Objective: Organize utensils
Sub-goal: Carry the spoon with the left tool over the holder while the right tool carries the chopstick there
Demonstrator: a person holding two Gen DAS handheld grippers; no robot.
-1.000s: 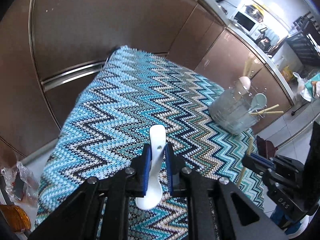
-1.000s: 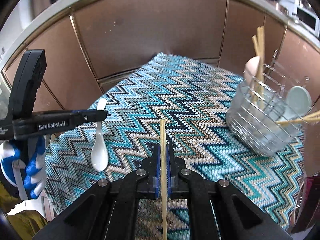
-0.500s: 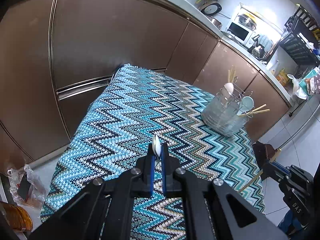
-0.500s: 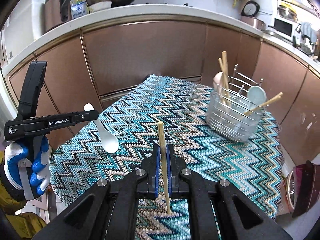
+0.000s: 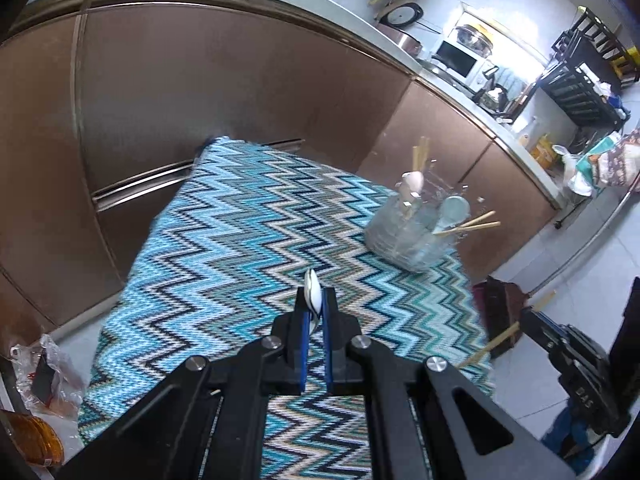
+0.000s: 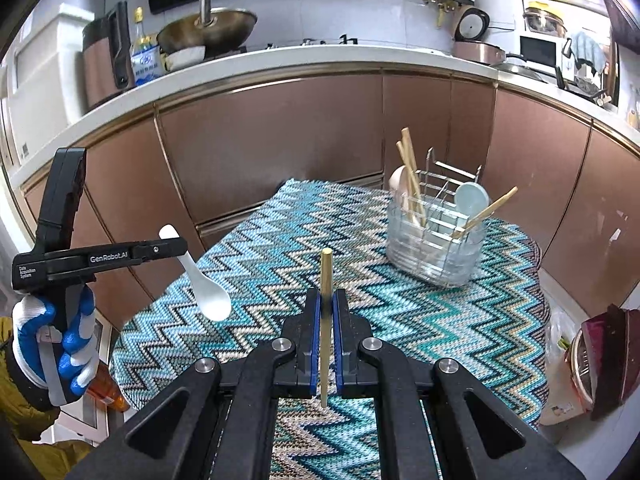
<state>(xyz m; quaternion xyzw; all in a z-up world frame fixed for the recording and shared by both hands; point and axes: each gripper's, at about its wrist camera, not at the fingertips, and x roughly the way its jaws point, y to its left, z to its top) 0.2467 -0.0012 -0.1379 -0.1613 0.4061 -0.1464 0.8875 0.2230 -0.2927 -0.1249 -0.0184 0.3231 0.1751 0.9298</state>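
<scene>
Two grips logged: your left gripper (image 5: 314,312) is clamped on the white spoon (image 6: 208,282) by its handle, bowl hanging below, your right gripper (image 6: 326,320) pinches one chopstick (image 6: 325,320) upright, both above the zigzag cloth (image 6: 400,320), well short of the wire caddy (image 6: 434,244)

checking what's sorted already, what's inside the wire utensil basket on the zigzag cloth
The wire basket holds a pinkish spoon, a pale blue spoon and several wooden chopsticks. Their lower ends blur behind the wires, so anything lying at the bottom can't be made out.
</scene>
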